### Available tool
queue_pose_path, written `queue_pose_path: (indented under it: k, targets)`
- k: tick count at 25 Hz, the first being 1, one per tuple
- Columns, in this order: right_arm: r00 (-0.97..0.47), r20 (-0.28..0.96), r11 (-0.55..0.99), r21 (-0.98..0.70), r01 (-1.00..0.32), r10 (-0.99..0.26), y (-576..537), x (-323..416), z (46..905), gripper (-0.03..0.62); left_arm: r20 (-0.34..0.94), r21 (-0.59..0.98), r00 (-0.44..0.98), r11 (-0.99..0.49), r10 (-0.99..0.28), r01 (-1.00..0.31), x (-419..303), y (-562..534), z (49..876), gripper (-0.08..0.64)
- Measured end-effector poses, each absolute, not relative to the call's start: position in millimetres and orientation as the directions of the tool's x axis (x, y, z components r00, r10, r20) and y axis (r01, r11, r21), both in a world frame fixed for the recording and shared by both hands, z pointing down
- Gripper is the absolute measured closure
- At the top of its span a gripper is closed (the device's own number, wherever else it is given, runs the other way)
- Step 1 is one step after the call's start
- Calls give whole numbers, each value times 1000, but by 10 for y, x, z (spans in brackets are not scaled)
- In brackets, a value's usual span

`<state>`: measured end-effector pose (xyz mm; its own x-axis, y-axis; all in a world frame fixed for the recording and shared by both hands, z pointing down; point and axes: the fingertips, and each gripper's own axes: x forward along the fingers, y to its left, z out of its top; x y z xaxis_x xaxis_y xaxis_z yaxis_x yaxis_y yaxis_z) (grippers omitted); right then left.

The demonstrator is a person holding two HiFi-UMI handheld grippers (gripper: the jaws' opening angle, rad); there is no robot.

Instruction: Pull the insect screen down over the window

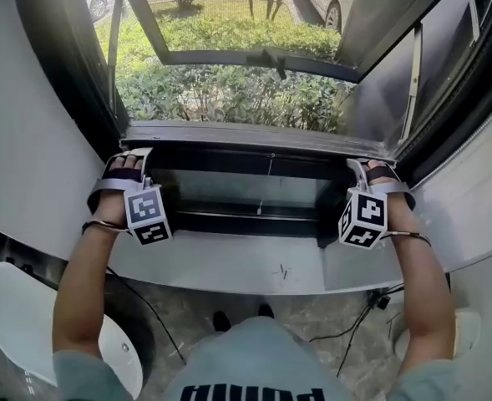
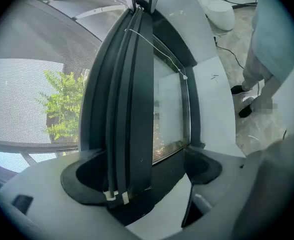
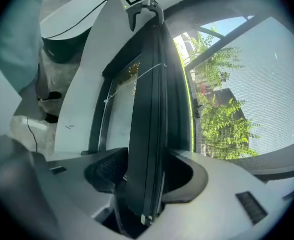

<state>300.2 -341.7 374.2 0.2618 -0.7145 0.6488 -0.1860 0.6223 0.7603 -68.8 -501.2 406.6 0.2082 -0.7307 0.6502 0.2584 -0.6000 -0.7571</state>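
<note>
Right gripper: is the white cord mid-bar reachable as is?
Probably not: the right gripper is shut on the screen bar at its right end; the cord sits toward mid-bar, apart from it.

Only cropped white lettering (image 1: 254, 393) on the shirt (image 1: 246, 349), not legible.

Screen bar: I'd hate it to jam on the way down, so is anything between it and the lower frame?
Nothing visible blocks it. The left hand-held gripper and right hand-held gripper clamp the screen bar at its ends. Below it only a thin pull cord hangs in front of the lower frame.
</note>
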Motion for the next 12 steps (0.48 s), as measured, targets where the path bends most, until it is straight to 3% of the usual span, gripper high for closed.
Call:
queue_pose_path:
  k: [12]
  targets:
    - [256, 618, 576, 786, -226, -743, -3471, 2969, 3777, 368, 669, -742, 235, -615, -705, 268, -715, -5024, 4110, 94]
